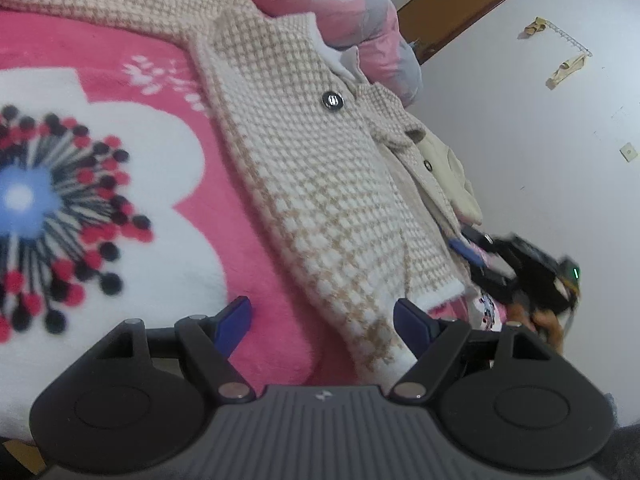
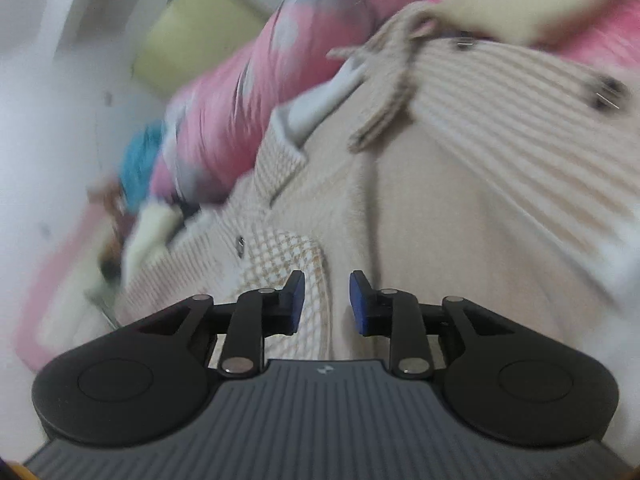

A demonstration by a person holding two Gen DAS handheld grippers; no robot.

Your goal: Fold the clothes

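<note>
Your left wrist view looks down close over the coat and blanket; your right view sits nearer, blurred. Both share the coat.

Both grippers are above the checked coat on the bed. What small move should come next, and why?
Probably bring the left gripper down onto the coat hem and close. Its jaws stand wide with nothing pinched, and the hem lies beside the fingers. The right gripper is also open and holds nothing.
</note>
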